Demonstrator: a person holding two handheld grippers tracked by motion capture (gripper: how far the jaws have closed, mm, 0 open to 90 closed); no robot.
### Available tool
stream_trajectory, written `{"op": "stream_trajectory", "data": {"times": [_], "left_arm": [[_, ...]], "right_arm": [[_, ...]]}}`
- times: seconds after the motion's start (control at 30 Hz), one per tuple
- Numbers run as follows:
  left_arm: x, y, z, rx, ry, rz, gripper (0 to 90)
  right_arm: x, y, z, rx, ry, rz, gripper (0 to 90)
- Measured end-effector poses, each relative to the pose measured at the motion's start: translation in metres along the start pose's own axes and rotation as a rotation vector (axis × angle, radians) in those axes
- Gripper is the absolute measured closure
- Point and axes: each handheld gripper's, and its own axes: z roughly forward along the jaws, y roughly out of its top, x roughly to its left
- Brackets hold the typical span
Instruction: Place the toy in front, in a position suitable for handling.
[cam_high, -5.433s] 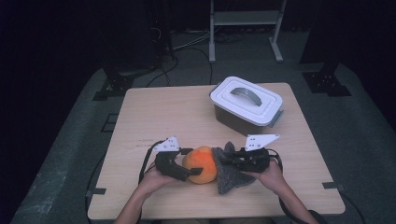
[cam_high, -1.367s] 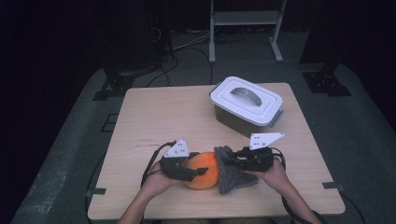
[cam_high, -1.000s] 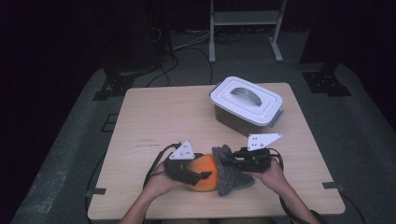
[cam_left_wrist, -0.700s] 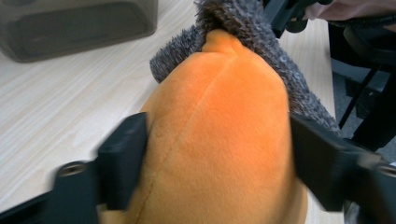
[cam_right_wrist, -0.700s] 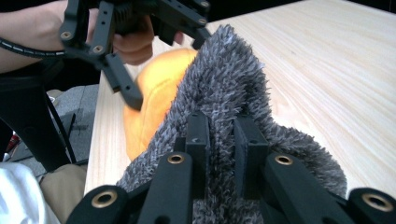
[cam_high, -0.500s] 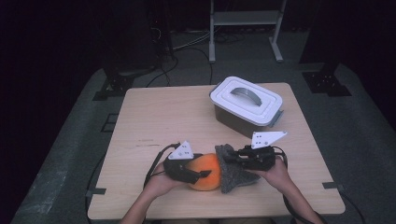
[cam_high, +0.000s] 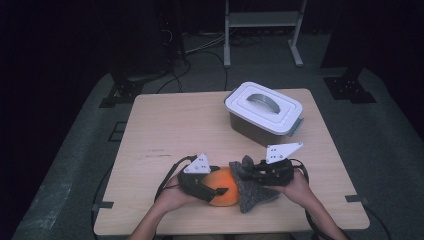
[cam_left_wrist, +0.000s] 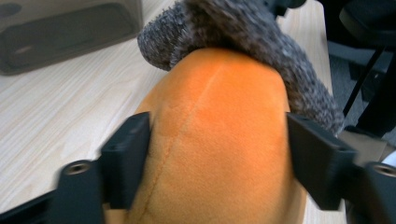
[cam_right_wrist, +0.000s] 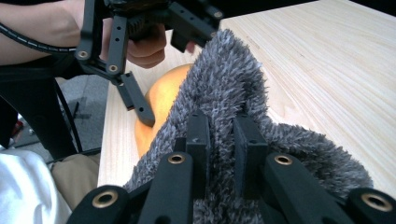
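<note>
High view first: the orange plush (cam_high: 223, 186) sits near the front edge of the surface (cam_high: 170, 125), with the grey fuzzy piece (cam_high: 252, 189) attached on its right side. The left gripper (cam_high: 214, 189) clamps the orange body from the left, and the right gripper (cam_high: 246, 173) comes in from the right onto the grey part. So the whole toy lies lengthwise between the two hands, orange end left, grey end right. The lidded container (cam_high: 264, 113) is well apart at the back right.

Left gripper view: jaws are squeezed on both flanks of the orange plush (cam_left_wrist: 219, 140), with the seam running away from the camera. The grey fuzzy piece (cam_left_wrist: 261, 42) caps the far end.

Right gripper view: jaws are pinched nearly together on a fold of the grey fuzzy piece (cam_right_wrist: 233, 107). The orange plush (cam_right_wrist: 161, 100) peeks out beyond it, where the left gripper (cam_right_wrist: 140, 112) is touching it.

My guess is that any pull goes along that left-right axis, with each hand nearest its own end.
</note>
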Motion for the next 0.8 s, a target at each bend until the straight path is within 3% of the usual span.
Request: {"op": "stream_trajectory", "data": {"times": [0.17, 0.23, 0.33, 0.43, 0.7, 0.8], "left_arm": [[-0.001, -0.001, 0.0, -0.008, -0.007, -0.005, 33.2], [-0.002, -0.001, 0.001, -0.011, -0.01, 0.007, 33.2], [-0.006, -0.001, 0.003, -0.011, -0.026, 0.038, 32.4], [-0.006, -0.002, 0.003, -0.002, -0.029, 0.053, 31.6], [0.002, -0.006, -0.002, -0.023, -0.023, -0.011, 33.2], [0.004, -0.007, -0.004, -0.024, -0.022, -0.022, 34.4]], "right_arm": [[-0.012, -0.009, -0.008, 0.007, -0.004, 0.051, 77.6], [-0.013, -0.009, -0.011, -0.014, 0.0, 0.066, 77.6], [-0.008, 0.0, -0.01, -0.04, 0.004, 0.041, 77.6], [-0.005, 0.002, -0.003, -0.021, 0.01, 0.025, 77.5], [-0.021, -0.021, -0.003, 0.039, -0.009, 0.106, 77.5], [-0.021, -0.021, -0.007, 0.009, 0.001, 0.116, 77.6]]}}
